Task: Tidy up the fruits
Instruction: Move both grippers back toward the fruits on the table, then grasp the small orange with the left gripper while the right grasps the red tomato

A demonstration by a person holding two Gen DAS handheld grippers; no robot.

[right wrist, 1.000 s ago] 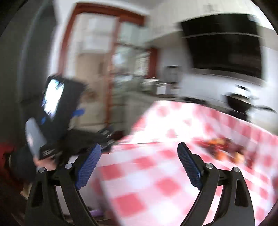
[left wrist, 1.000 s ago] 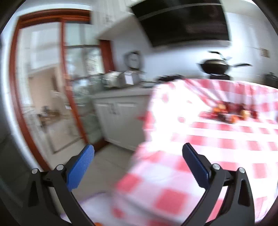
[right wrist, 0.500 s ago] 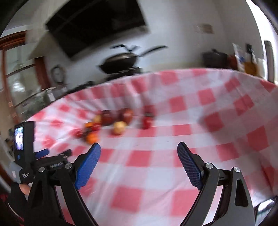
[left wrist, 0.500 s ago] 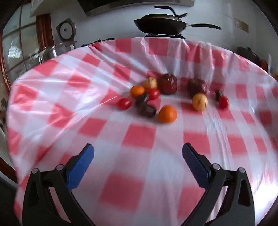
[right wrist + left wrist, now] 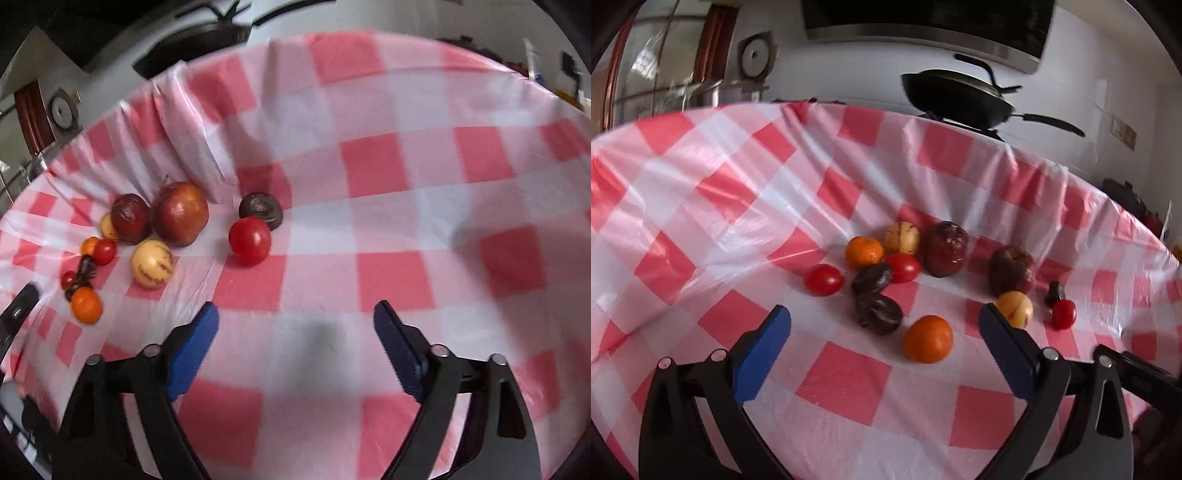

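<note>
Now both empty, the left hand-held gripper [image 5: 884, 325] gapes, the right hand-held gripper [image 5: 295, 325] narrows near the red tomato [image 5: 249, 240] beside the dark fruit [image 5: 260, 209] on the tabletop [image 5: 406, 206]—smooth, soft, likely slippery, best pinched gently across its middle.

Round fruits [image 5: 929, 344] are lying clustered on red-white checked plastic tablecloth [image 5: 846, 384]; black wok [image 5: 956, 98] is sitting behind table, w/ grippers in front.

No legible text, label, brand or number appears on the fruit, the checked tablecloth [image 5: 849, 373] or the kitchen behind.
</note>
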